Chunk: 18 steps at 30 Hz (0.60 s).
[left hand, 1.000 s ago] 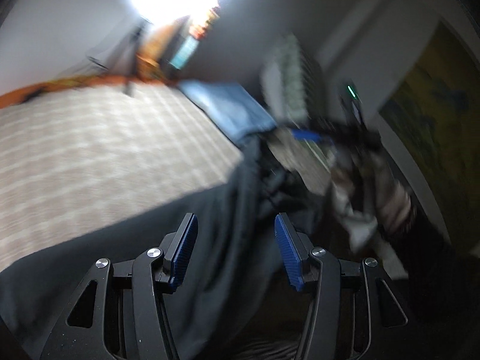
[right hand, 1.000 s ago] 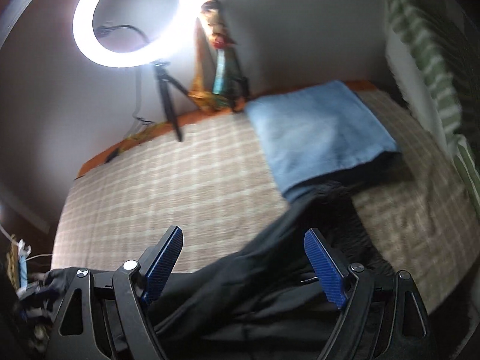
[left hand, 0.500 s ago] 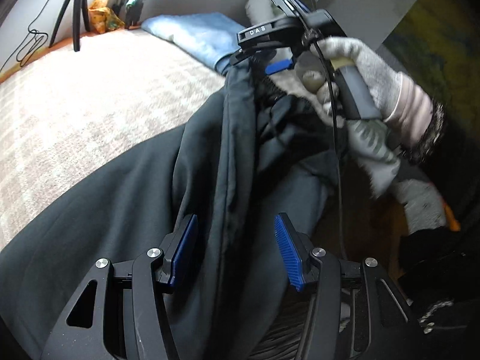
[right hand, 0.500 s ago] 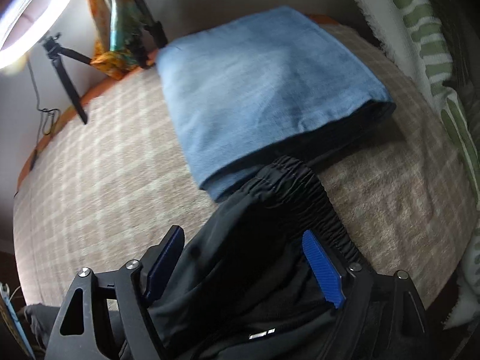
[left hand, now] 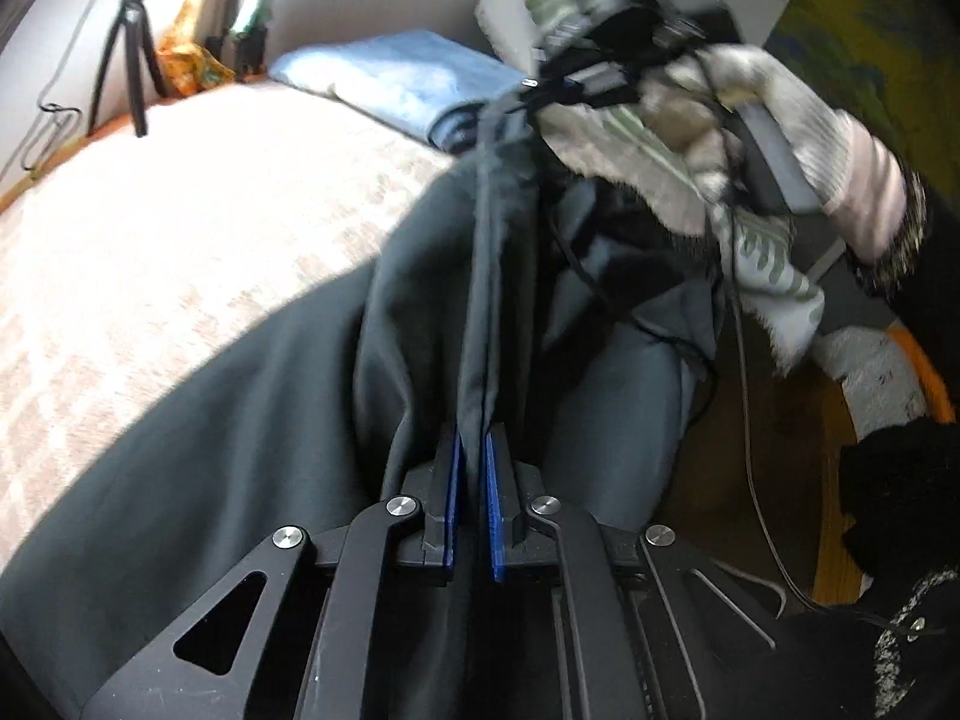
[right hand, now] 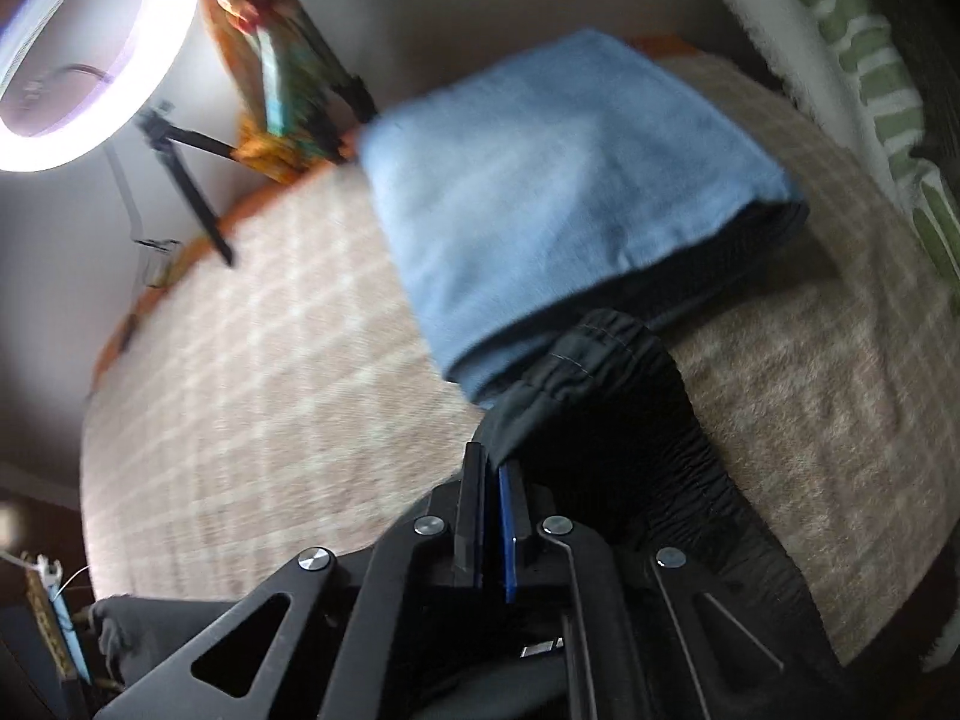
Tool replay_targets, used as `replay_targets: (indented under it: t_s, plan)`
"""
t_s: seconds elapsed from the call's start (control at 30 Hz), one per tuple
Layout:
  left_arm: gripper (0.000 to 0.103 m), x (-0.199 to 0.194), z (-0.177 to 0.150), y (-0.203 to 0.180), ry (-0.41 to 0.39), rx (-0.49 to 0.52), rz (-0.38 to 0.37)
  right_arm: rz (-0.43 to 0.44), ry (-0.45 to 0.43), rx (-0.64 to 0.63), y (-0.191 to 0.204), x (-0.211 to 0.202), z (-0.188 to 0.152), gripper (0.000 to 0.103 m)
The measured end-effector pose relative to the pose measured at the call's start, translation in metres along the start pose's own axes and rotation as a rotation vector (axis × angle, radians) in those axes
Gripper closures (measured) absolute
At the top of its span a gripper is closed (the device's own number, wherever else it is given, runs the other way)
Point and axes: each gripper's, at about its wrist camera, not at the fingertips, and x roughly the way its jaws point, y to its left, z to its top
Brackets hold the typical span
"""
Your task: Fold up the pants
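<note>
Pants point(left hand: 252, 432) waistband only in right view; gloved hand point(left hand: 840, 180) only in left.

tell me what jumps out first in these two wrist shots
The dark pants sprawl across the checked bedspread, a taut ridge of cloth pinched in the left claw and running up to the right claw, which nips the edge by the elastic waistband. Behind lies a folded blue cloth, and a ring light glares at the upper left.
</note>
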Motion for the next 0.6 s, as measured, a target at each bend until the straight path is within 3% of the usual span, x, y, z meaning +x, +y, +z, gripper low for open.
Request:
replay_targets:
  t_s: [0.2,0.3,0.47,0.6]
  plan:
    - [0.097,-0.020,0.002,-0.004,-0.034,0.029,0.000,0.150,-0.128,0.032,-0.016,-0.069,-0.024,0.103]
    - [0.097,-0.023,-0.004,-0.014,-0.027,0.077,0.009,0.211,-0.196,0.049,-0.034,-0.097,-0.052,0.103]
    - [0.097,-0.014,-0.015,-0.030,0.012,0.123,-0.012,0.244,-0.272,0.119,-0.076,-0.107,-0.104,0.103]
    - [0.097,-0.012,-0.016,-0.039,0.023,0.146,-0.025,0.242,-0.220,0.210,-0.112,-0.086,-0.137,0.101]
